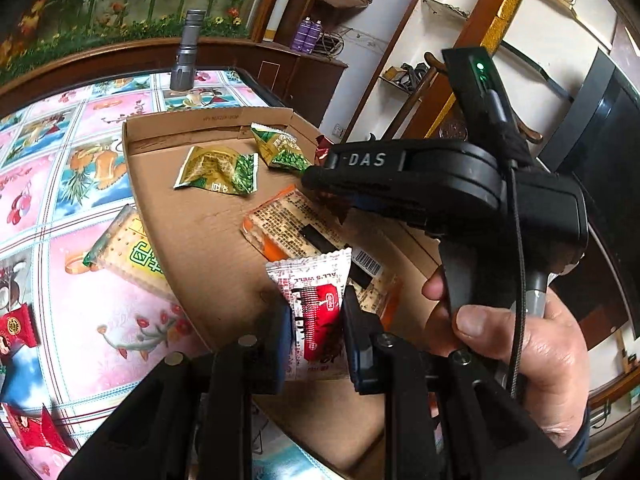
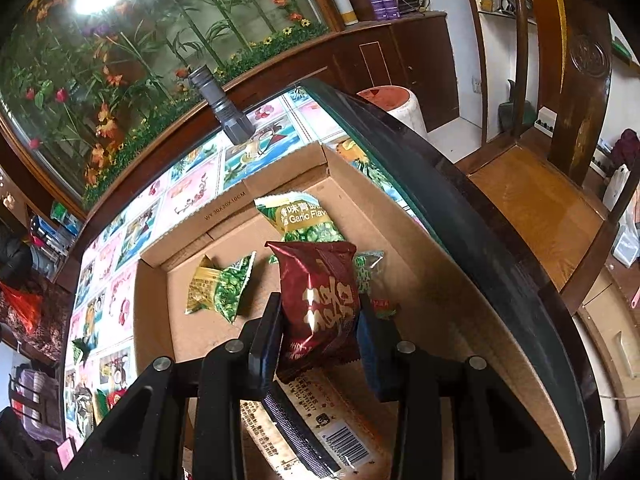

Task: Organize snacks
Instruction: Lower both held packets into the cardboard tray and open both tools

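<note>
Landmark: the shallow cardboard box (image 1: 208,216) on the patterned tablecloth (image 1: 60,200) is taken as the reference for every place below.

Left gripper (image 1: 316,328): its fingers are clamped on a white-and-red snack packet (image 1: 316,304), which is held over the near part of the box.

Right gripper (image 2: 320,320): its fingers are clenched on a dark red snack packet (image 2: 320,292), which is held above the box floor, in front of the green packets.

Already in the box: two green pea packets (image 1: 218,170) are seen toward the far wall, and an orange-edged cracker pack (image 1: 296,228) lies nearer the middle.

Outside the box: a green-edged cracker pack (image 1: 128,252) lies just beside the left wall, partly against it; red packets (image 1: 16,326) are seen farther left on the cloth.

Progress: the task is judged partly done. Three items are boxed, two are held over the box and not yet released, and several are left on the cloth.

Other: a grey flashlight (image 1: 186,52) stands beyond the far wall.
</note>
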